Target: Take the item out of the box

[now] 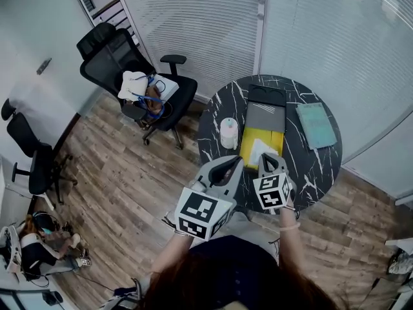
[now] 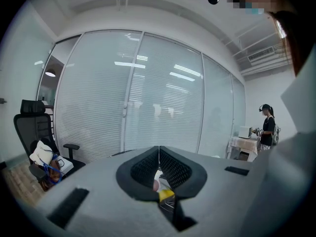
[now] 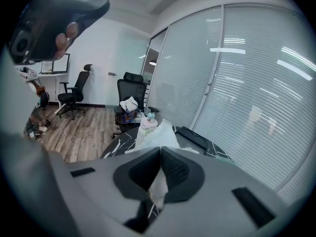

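An open box [image 1: 264, 117] with a black lid, a grey middle and a yellow near part lies on the round black marble table [image 1: 313, 166]. A white item [image 1: 260, 148] rests in the yellow part. My right gripper [image 1: 271, 161] is at the item's near edge. In the right gripper view the gripper [image 3: 160, 150] is shut, and the white item [image 3: 159, 135] shows above and below the jaw line. My left gripper [image 1: 227, 167] hovers at the table's near left edge beside the box. In its own view the left gripper [image 2: 159, 150] is shut with nothing in it.
A white cylindrical container [image 1: 229, 132] stands left of the box, and a teal book [image 1: 316, 124] lies to its right. A black office chair [image 1: 139, 76] with clutter stands left of the table. Glass walls with blinds run behind. A person [image 2: 268, 127] stands far right.
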{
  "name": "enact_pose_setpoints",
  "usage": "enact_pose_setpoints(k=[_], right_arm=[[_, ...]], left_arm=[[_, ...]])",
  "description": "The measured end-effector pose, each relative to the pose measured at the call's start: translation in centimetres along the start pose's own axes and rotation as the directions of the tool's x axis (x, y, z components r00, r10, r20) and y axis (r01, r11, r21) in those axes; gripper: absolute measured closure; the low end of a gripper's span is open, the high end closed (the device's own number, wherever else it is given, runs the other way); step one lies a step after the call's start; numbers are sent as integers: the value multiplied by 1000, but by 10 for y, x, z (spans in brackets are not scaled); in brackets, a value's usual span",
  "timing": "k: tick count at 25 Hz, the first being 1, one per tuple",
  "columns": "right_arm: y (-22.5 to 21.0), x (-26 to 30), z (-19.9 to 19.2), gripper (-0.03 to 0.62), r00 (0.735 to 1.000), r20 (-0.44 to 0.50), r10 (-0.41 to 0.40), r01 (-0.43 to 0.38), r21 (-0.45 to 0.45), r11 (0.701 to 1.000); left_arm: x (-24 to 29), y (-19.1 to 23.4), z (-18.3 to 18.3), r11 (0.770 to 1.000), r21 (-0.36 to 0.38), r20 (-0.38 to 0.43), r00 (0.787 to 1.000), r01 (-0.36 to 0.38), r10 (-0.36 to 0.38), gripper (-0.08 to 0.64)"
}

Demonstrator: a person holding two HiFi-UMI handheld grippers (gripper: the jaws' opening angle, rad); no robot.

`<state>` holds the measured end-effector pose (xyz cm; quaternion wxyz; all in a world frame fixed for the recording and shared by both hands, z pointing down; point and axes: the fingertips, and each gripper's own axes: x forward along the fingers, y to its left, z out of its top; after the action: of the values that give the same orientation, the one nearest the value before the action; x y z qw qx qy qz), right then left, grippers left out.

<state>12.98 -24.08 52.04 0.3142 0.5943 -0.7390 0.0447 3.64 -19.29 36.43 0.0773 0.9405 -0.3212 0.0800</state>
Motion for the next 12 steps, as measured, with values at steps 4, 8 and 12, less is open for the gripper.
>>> enact_pose_setpoints(k=[4,8,12], right_arm=[[6,-15,8,566,1000,23,-15,15,9,1000],[13,-32,16,566,998,47,-30,30,14,999],[19,-47,24,566,996,72,-45,43,17,999]], left_arm=[[-14,-3,-1,1000,9,4,1000,2,-2,534],[-29,-7,0,1000,14,14,1000,1,-2,534],[-43,-10,-1,1000,22,21,1000,-1,1,534]])
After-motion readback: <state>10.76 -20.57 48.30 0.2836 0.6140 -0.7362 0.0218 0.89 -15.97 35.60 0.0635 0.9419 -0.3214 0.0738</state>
